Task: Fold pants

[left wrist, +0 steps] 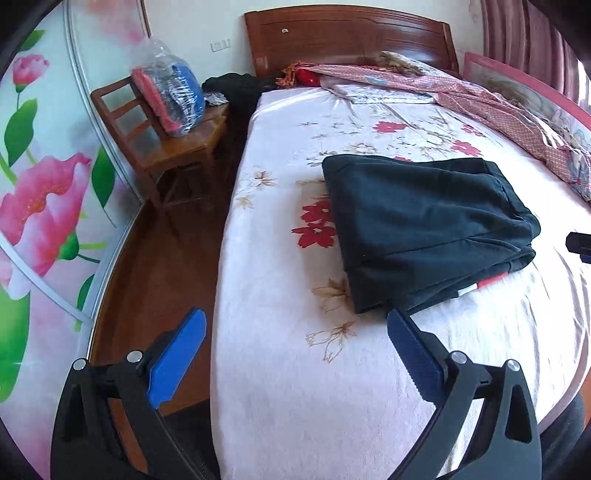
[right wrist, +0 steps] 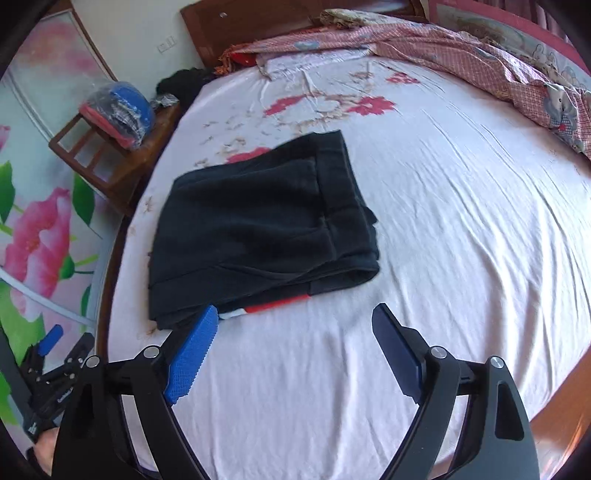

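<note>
Dark pants (left wrist: 424,225) lie folded into a compact stack on the floral bed sheet (left wrist: 288,387), with a red and white stripe showing at the near edge. They also show in the right wrist view (right wrist: 258,229). My left gripper (left wrist: 295,321) is open and empty, held just short of the stack's near corner. My right gripper (right wrist: 295,317) is open and empty, just in front of the stack's near edge. The left gripper also shows at the lower left of the right wrist view (right wrist: 62,350).
A wooden chair (left wrist: 173,147) with a plastic bag of clothes (left wrist: 170,92) stands left of the bed. A pink checked quilt (right wrist: 480,59) lies along the headboard (left wrist: 343,33) and right side. Wooden floor (left wrist: 159,266) and a flowered wardrobe door (left wrist: 44,192) lie left.
</note>
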